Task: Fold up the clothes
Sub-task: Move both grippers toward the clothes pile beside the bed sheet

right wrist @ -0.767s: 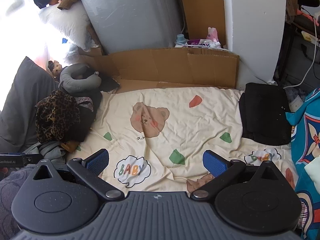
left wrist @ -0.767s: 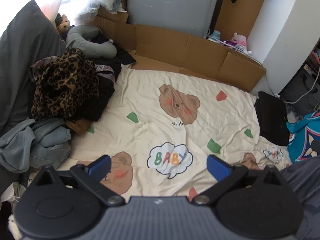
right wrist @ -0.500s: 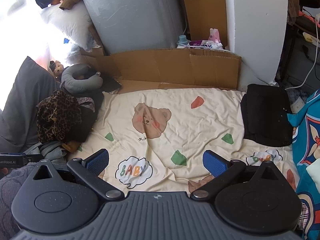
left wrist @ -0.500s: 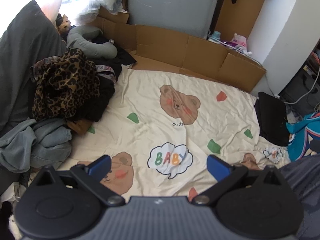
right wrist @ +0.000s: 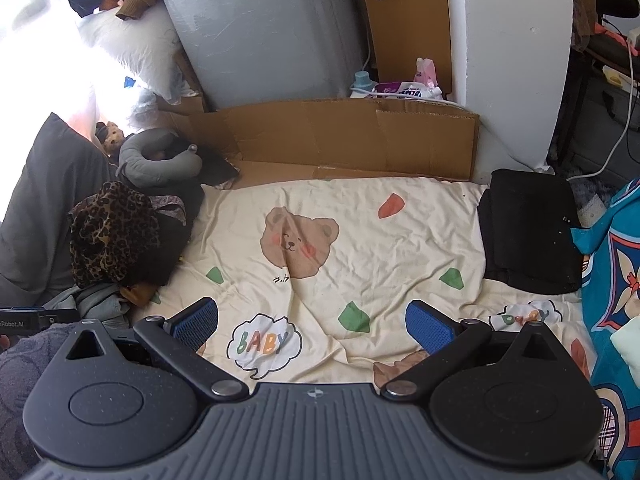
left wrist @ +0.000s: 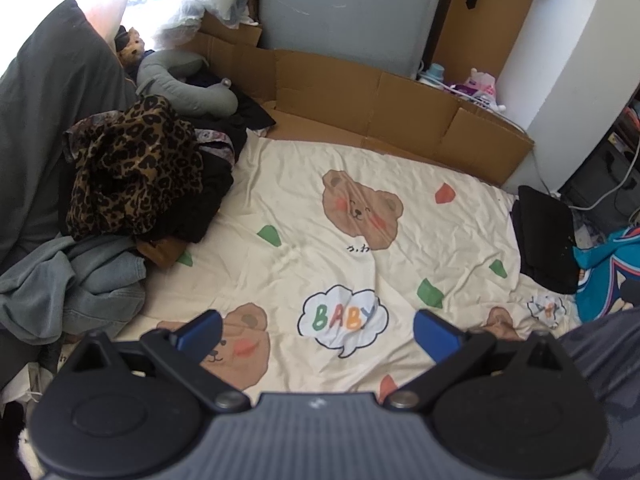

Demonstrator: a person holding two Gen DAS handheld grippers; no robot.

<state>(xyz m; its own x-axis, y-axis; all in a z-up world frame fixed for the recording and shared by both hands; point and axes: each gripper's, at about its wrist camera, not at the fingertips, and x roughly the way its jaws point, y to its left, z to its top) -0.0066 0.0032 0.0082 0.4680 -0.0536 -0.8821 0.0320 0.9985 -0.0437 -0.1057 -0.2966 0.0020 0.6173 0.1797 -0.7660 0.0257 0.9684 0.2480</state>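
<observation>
A heap of unfolded clothes lies at the left of the cream bear-print sheet (left wrist: 360,184) (right wrist: 360,240): a leopard-print garment (left wrist: 128,168) (right wrist: 112,232) on top of black pieces, with a blue denim garment (left wrist: 76,280) below it. A folded black garment (left wrist: 544,240) (right wrist: 528,232) rests at the sheet's right edge. My left gripper (left wrist: 316,330) hangs open above the near part of the sheet, nothing between its blue pads. My right gripper (right wrist: 312,322) is likewise open and empty above the sheet's near edge.
Flattened cardboard (right wrist: 340,136) lines the far edge, backed by a wrapped grey mattress (right wrist: 256,28) and a white pillar (right wrist: 516,52). A grey neck pillow (right wrist: 160,158) and dark grey cushion (left wrist: 44,120) sit at left. Teal patterned fabric (right wrist: 616,280) lies at right.
The right wrist view has tipped slightly, so the sheet and far cardboard sit lower in the picture. The left view is nearly unchanged. Both grippers stayed open.
</observation>
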